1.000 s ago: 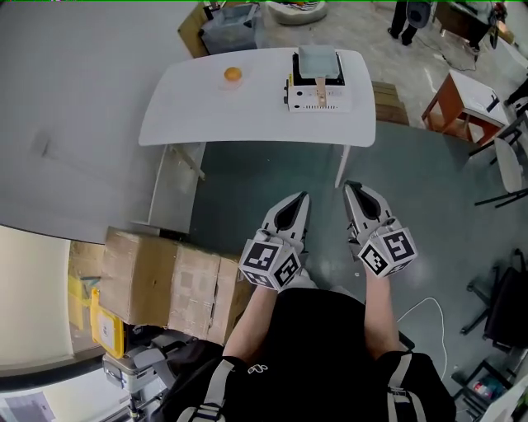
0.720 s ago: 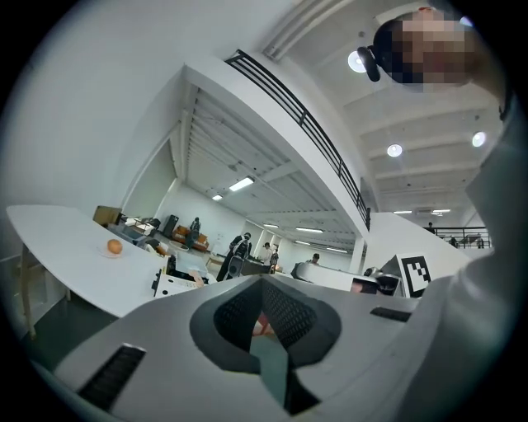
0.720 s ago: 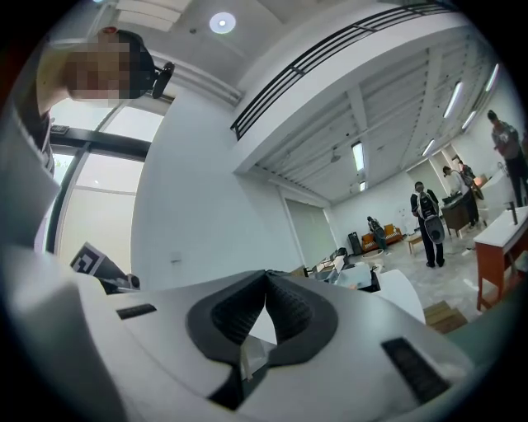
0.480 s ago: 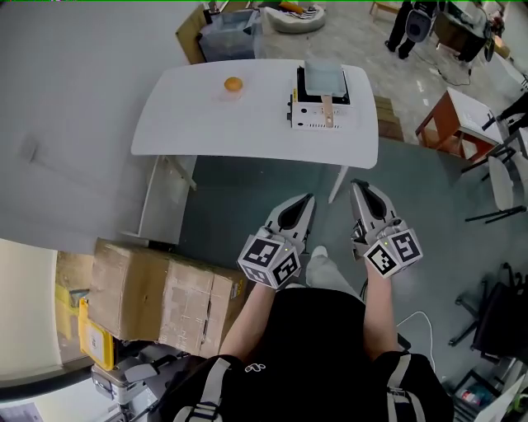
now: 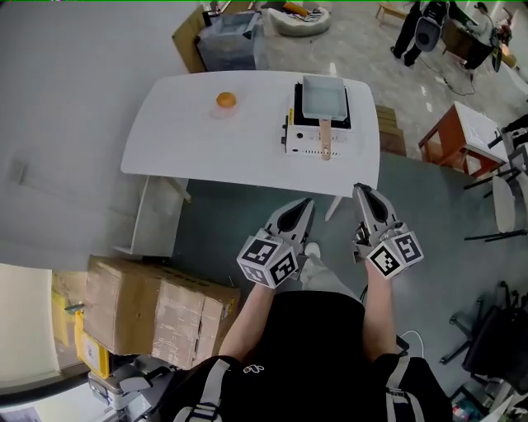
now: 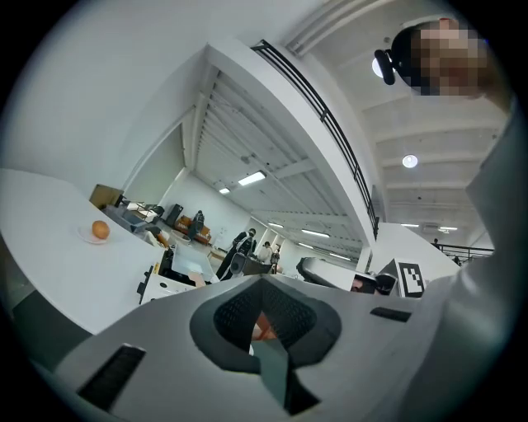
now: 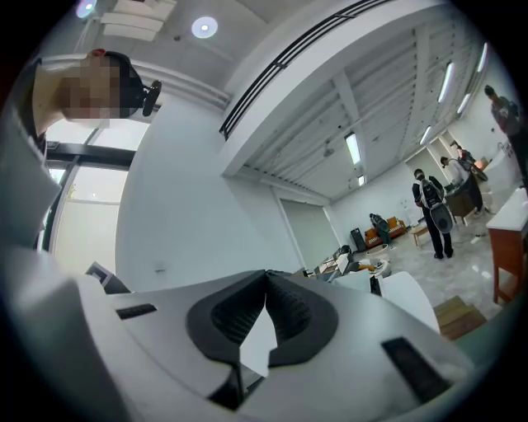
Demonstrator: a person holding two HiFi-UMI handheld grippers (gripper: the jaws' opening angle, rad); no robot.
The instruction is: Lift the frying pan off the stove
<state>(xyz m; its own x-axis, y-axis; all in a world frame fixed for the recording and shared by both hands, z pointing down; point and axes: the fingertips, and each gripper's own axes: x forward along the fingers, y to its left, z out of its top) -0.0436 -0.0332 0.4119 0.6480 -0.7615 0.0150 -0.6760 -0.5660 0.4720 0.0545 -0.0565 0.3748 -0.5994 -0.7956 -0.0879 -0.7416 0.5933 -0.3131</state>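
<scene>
A rectangular grey frying pan (image 5: 322,96) with a wooden handle (image 5: 325,136) sits on a white tabletop stove (image 5: 306,141), at the right end of the white table (image 5: 173,136). The handle points toward me. My left gripper (image 5: 306,203) and right gripper (image 5: 360,189) are both shut and empty. They hang side by side over the floor, just short of the table's near edge. The left gripper view shows its closed jaws, with the pan (image 6: 191,265) and stove (image 6: 161,288) small beyond them. In the right gripper view the closed jaws point over the table edge (image 7: 406,295).
An orange (image 5: 225,100) on a small plate lies left of the stove. Cardboard boxes (image 5: 157,301) stand on the floor to my left. A box and a grey bin (image 5: 227,31) sit behind the table. A red-brown side table (image 5: 456,125) and chairs are at the right, with people (image 5: 415,18) far back.
I have stepped closer to the table, so it sits nearer and lower in the head view. Both grippers stay shut in front of me.
</scene>
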